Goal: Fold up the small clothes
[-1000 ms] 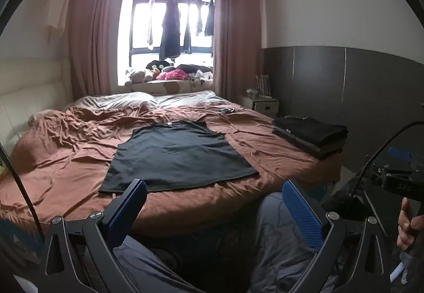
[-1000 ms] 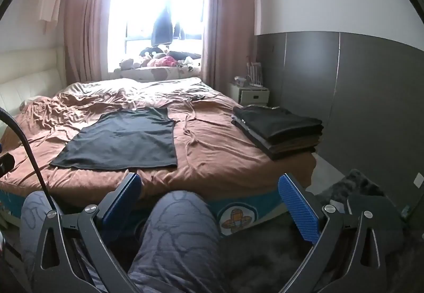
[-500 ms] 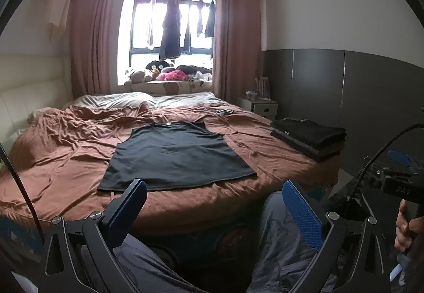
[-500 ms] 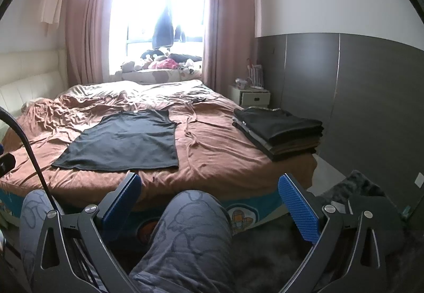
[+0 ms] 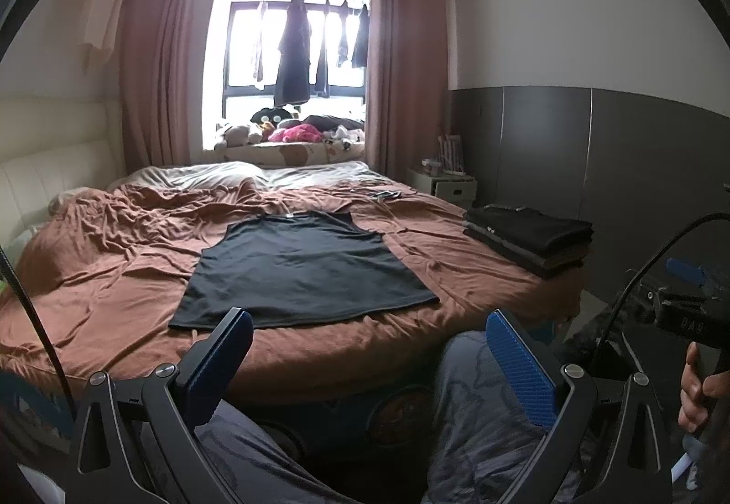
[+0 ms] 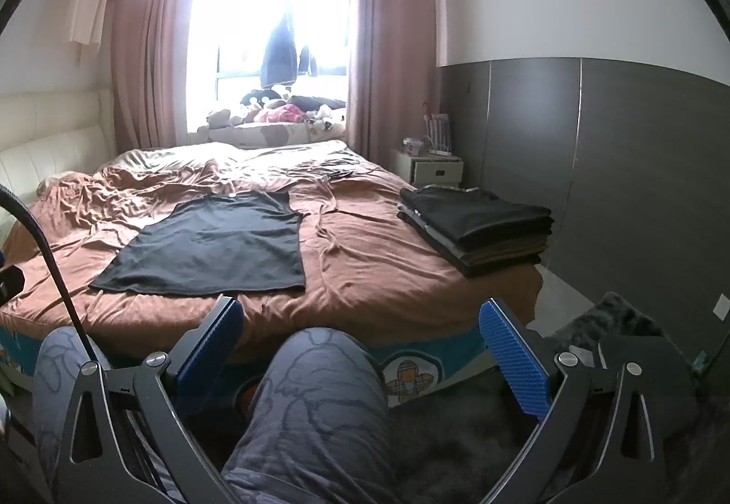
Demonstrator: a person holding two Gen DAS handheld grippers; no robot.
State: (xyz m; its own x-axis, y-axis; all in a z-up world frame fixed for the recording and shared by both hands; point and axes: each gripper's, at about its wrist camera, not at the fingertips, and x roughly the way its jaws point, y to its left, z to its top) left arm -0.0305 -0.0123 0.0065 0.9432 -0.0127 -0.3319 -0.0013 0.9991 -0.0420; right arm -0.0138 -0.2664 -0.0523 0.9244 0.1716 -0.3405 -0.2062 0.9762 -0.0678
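Left wrist: left gripper (image 5: 367,346) spread wide, empty, low over knees; black top (image 5: 299,271) flat on the bed (image 5: 114,276) straight ahead, apart, hem nearest, neck toward the window (image 5: 296,61). Right wrist: right gripper (image 6: 360,344) likewise wide and empty; top (image 6: 214,246) ahead and leftward, so probably nearer the left tool; folded stack (image 6: 477,226) at bed's right corner. Rumpled brown sheet, curtained bedroom.

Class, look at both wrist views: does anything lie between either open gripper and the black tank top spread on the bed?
Nothing visible blocks either one. The black tank top lies flat on the brown bedsheet, bare on top. Left gripper and right gripper are both open, above the person's knees, short of the bed edge.
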